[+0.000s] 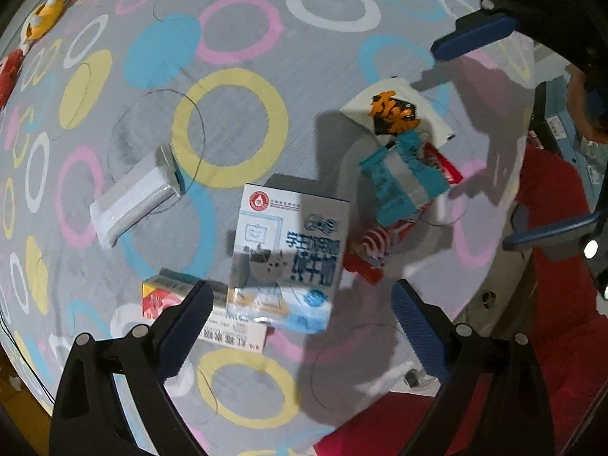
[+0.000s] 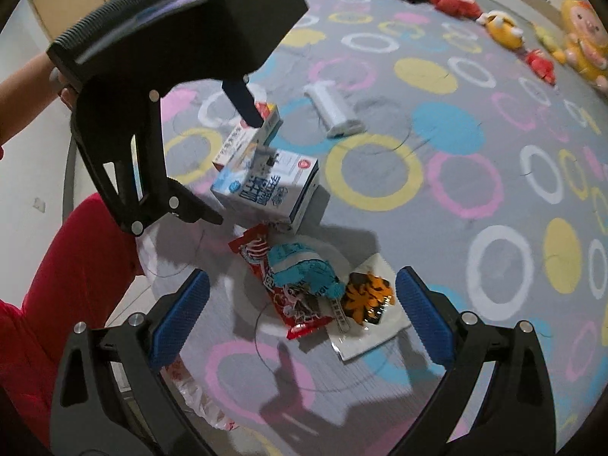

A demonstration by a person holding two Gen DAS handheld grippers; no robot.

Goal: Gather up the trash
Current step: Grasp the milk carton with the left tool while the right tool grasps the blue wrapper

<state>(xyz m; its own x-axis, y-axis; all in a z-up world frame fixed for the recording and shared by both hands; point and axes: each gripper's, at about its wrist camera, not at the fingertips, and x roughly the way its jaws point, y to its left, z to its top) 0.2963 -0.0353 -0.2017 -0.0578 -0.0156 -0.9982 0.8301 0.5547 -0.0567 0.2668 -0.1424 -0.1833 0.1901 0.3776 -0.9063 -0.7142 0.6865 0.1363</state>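
A blue-and-white milk carton (image 1: 288, 254) lies on the patterned tablecloth, partly over a red-and-white box (image 1: 178, 296). My left gripper (image 1: 300, 326) is open just above the carton, empty. A pile of wrappers lies nearby: a teal one (image 1: 402, 178), a red one (image 1: 372, 250) and a white one with an orange-black print (image 1: 395, 114). My right gripper (image 2: 302, 319) is open around that pile (image 2: 304, 273), empty. The carton (image 2: 266, 186) and the left gripper (image 2: 231, 159) also show in the right wrist view. A white wrapped pack (image 1: 133, 197) lies to the left.
Plush toys (image 2: 532, 38) line the far edge of the table. A red chair or cloth (image 1: 551, 266) sits beside the table. A crumpled plastic bag (image 2: 197, 395) hangs at the near table edge. The white pack (image 2: 334, 110) lies beyond the carton.
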